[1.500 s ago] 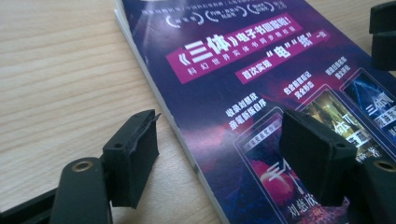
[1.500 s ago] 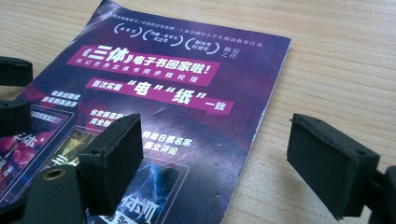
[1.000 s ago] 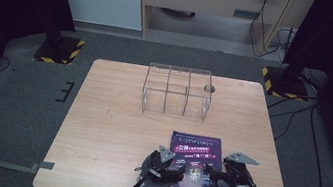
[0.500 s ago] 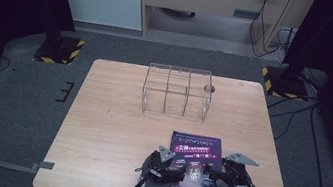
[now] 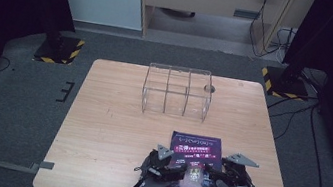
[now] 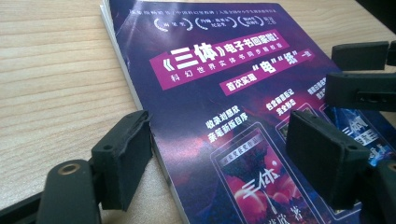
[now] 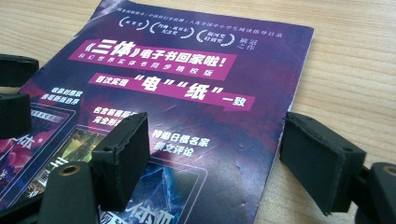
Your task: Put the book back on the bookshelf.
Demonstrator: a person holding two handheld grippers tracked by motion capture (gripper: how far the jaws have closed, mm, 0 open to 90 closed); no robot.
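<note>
A dark purple magazine (image 5: 195,171) with a magenta banner and white lettering lies on the pale wood-grain table (image 5: 108,130).

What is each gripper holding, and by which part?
Nothing. Both the left gripper and right gripper stand open astride the side edges of the flat-lying magazine.

Your right gripper (image 7: 212,163) hovers low over the purple glossy magazine (image 7: 187,93) lying flat on the pale wooden worktop (image 7: 355,60). Its black jaws stand wide apart: one over the cover, the other just past the magazine's right edge, above bare wood. At the left edge, your left gripper's black jaws reach in over the cover.
</note>
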